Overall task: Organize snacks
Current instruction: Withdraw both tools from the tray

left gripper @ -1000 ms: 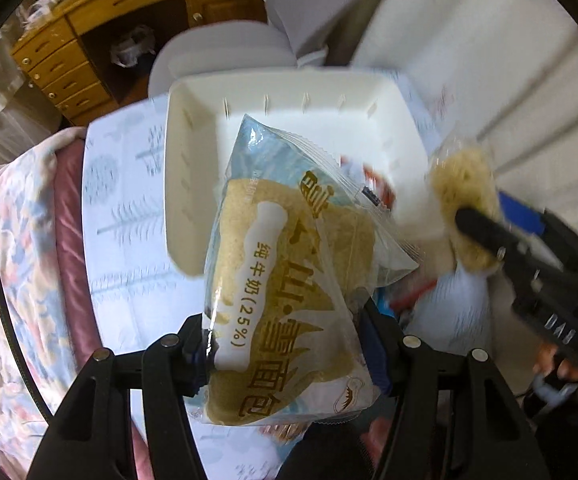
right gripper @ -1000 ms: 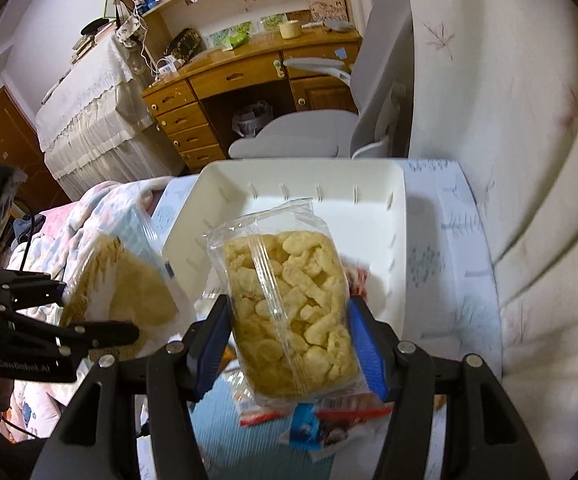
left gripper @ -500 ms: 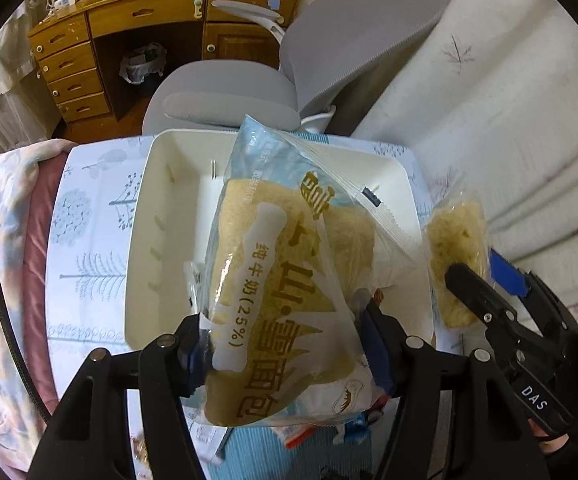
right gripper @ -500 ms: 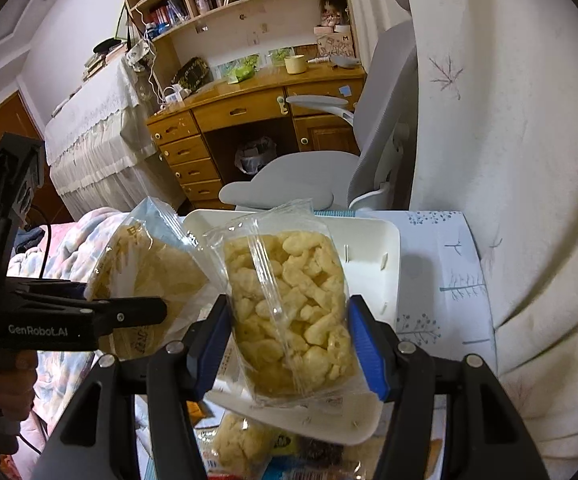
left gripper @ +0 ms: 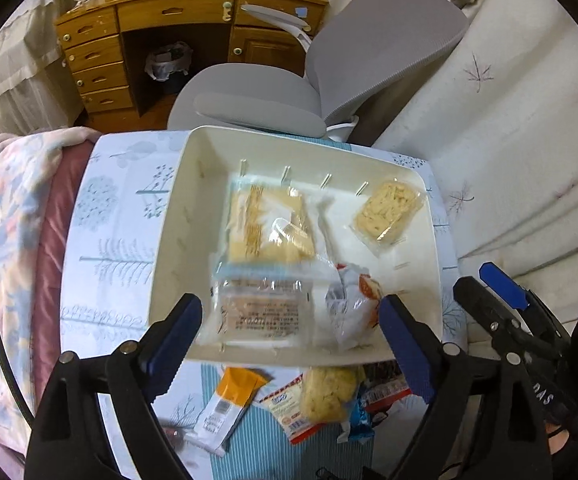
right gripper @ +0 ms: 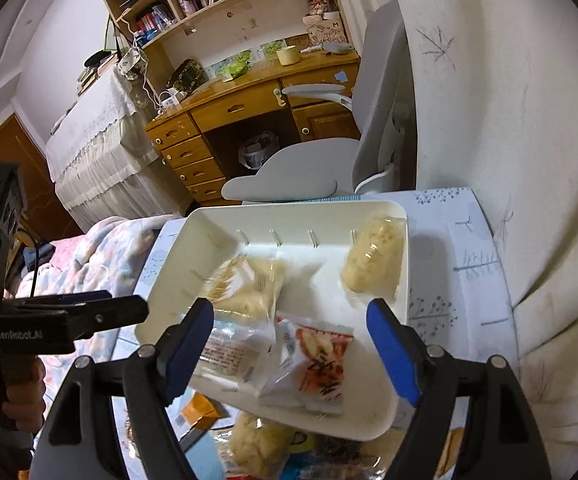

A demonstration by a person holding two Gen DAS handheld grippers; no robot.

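Observation:
A white bin (left gripper: 169, 240) (right gripper: 169, 312) stands on the patterned tablecloth. The bread bag (left gripper: 269, 228) (right gripper: 245, 284) lies in its middle, blurred. The clear bag of puffed snacks (left gripper: 387, 210) (right gripper: 373, 256) rests at the bin's far right corner. A clear-wrapped pack (left gripper: 263, 312) (right gripper: 229, 352) and a red-and-white packet (left gripper: 353, 304) (right gripper: 317, 364) lie at the bin's near side. My left gripper (left gripper: 291, 334) hangs above the bin's near edge, its jaws opening with nothing between the pads. My right gripper (right gripper: 291, 344) is likewise opening and bare; it also shows at the right of the left wrist view as the right gripper (left gripper: 485, 284).
Loose snacks lie on the cloth in front of the bin: an orange-and-white bar (left gripper: 229, 408), a yellow bun pack (left gripper: 329, 396) (right gripper: 257, 444) and other wrappers. A grey office chair (left gripper: 289, 92) and a wooden desk (left gripper: 169, 12) stand beyond. A flowered blanket (left gripper: 5, 216) lies left, a white curtain right.
Both grippers opened. The bread bag dropped from the left gripper into the bin, and the puffed snack bag dropped from the right gripper into the bin's far right corner.

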